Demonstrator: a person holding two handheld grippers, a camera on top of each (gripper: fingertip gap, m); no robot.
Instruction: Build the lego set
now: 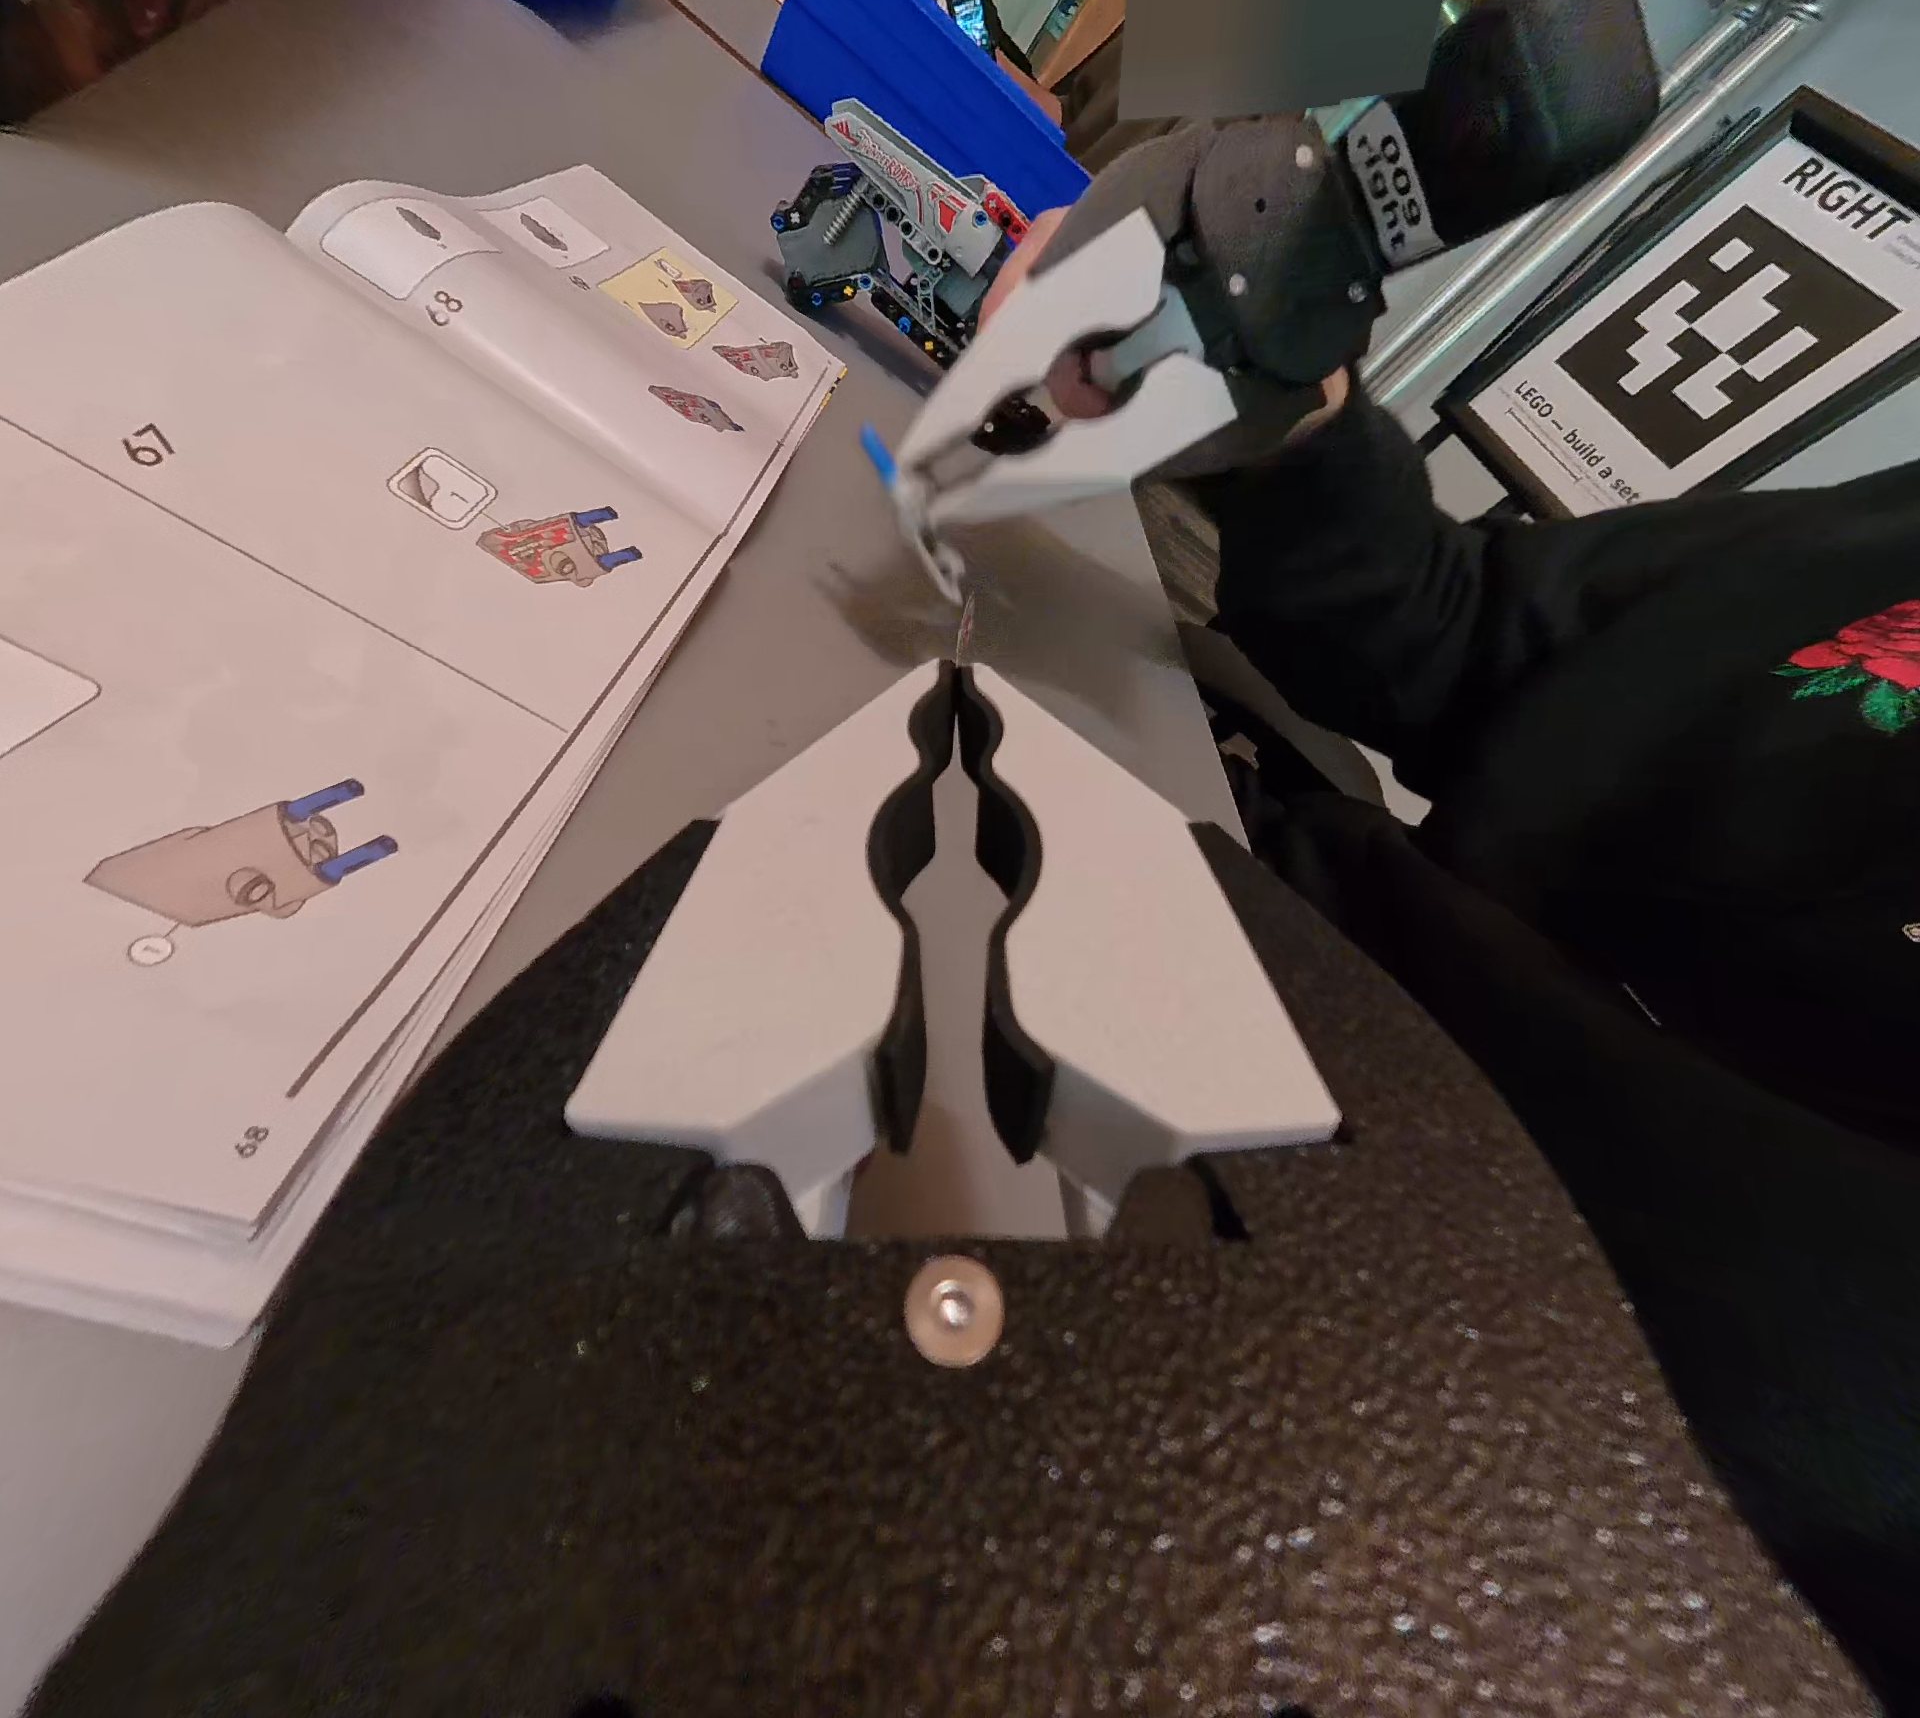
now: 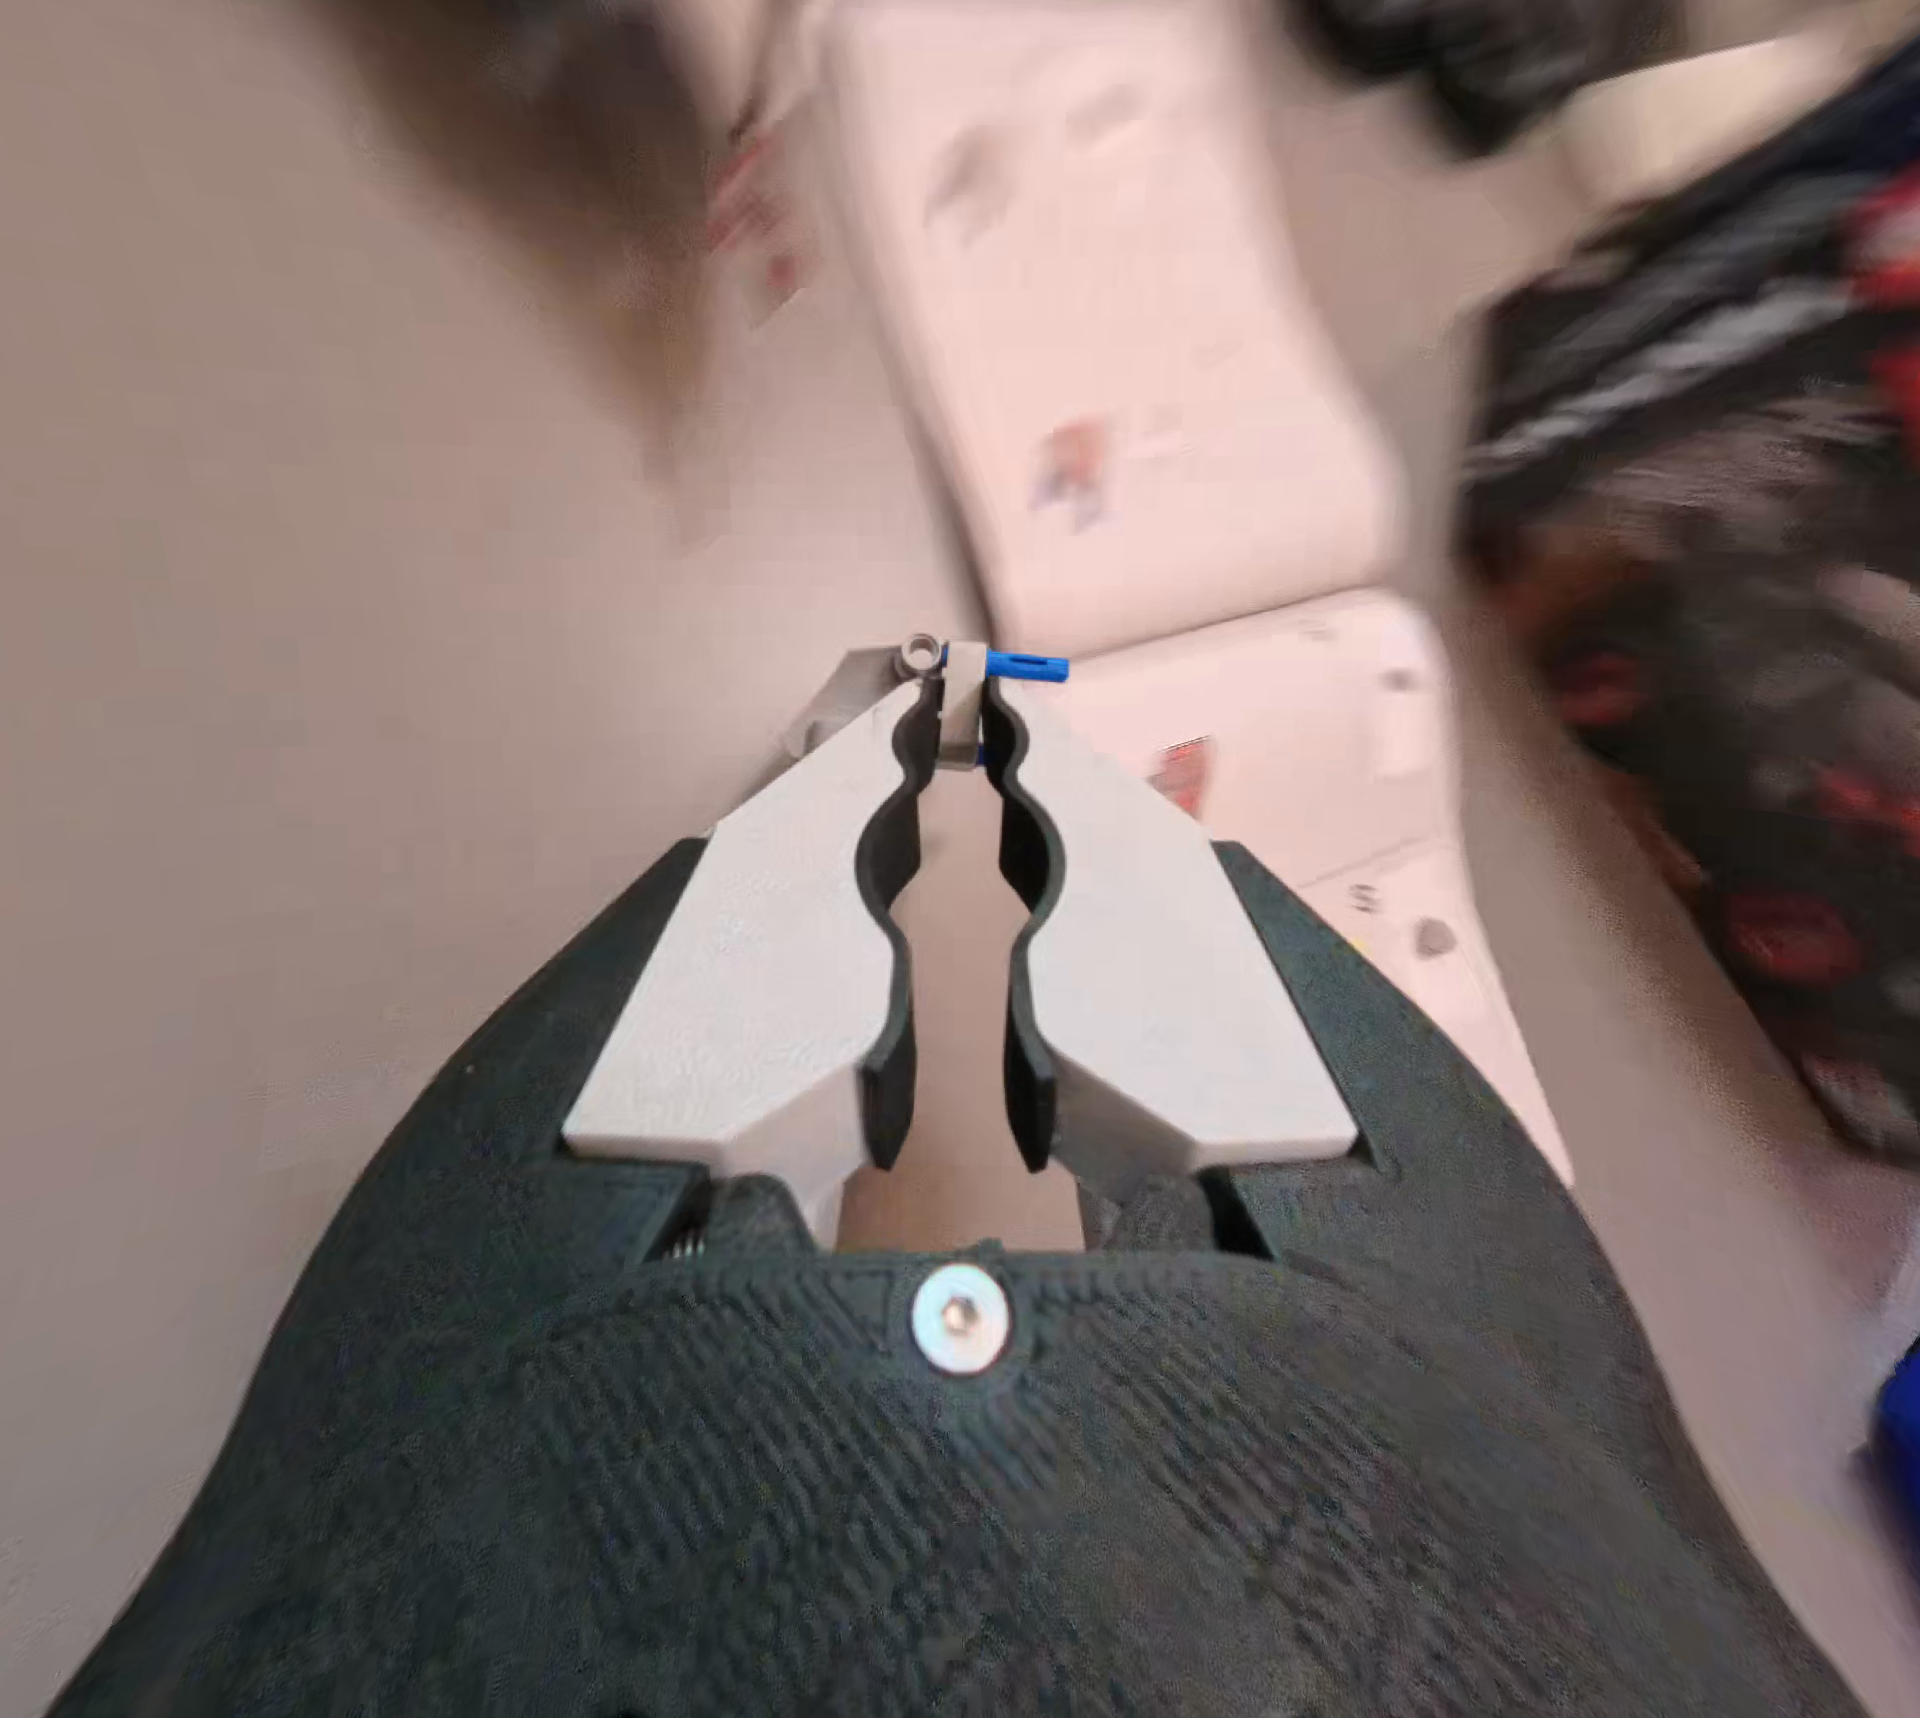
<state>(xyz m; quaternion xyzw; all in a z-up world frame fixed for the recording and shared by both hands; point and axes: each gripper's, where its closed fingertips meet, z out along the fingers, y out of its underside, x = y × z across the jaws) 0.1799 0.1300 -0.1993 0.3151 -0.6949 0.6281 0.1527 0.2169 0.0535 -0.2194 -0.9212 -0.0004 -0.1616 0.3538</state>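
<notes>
Right gripper [image 2: 958,712] clamps the grey piece [image 2: 961,700], blue pin [image 2: 1027,666] jutting sideways.
Left gripper [image 1: 954,681] hangs above the table [image 1: 468,79], tips pressed together on a thin sliver; instruction booklet [image 1: 312,629] open alongside.

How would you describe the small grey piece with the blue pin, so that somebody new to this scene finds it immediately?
Start at the open white instruction booklet on the grey table. Beside its right edge, the right gripper hangs above the table, jaws shut on a small grey plastic panel piece. A short blue pin juts from its side, and unlike the larger grey and red model behind, it is in the air.
</notes>
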